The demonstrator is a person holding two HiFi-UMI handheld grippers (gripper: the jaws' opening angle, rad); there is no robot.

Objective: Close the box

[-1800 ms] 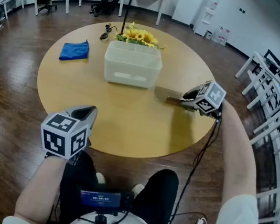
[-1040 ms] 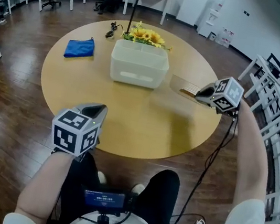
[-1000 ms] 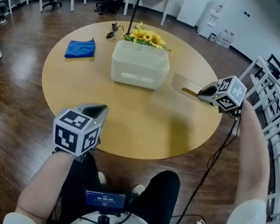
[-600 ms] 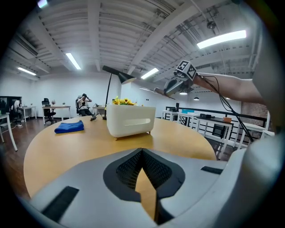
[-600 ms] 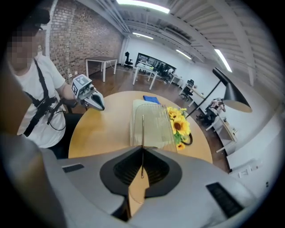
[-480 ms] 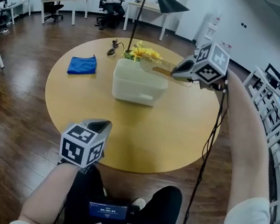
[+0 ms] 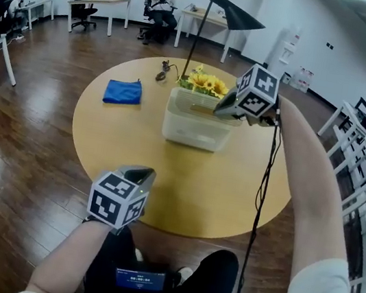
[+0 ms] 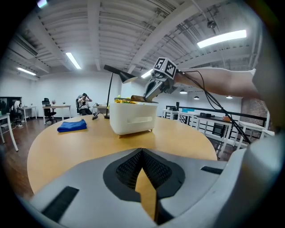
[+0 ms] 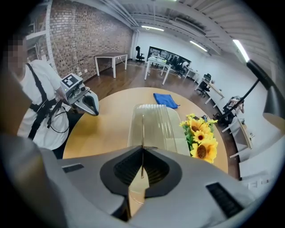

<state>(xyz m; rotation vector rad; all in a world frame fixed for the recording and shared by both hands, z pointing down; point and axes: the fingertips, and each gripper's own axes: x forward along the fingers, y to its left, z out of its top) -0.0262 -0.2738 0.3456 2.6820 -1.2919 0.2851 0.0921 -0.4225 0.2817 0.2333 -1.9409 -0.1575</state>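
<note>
At the centre of the head view, just above the white box (image 7: 197,125), your right gripper (image 9: 142,151) has its jaws pressed together on the near edge of the clear ribbed lid (image 9: 153,119), which reaches out flat over the box's open top. I cannot tell whether the lid's far end touches the rim. Low in the frame, your left gripper (image 8: 143,156) hangs over the near edge of the round table (image 7: 115,138), jaws closed on nothing, well apart from the box.

The risks, as I judge them: you hold a wide, thin lid by one edge only, so it can pivot or slide in the pinch when it meets the rim and land skewed, with one corner inside the box. Pressing down off-centre could tip or push the light box toward the sunflowers (image 7: 206,82) just behind it, since nothing steadies it. Letting go before all four sides seat would leave the lid perched, not shut. Bring the left gripper in to brace the box if it moves
</note>
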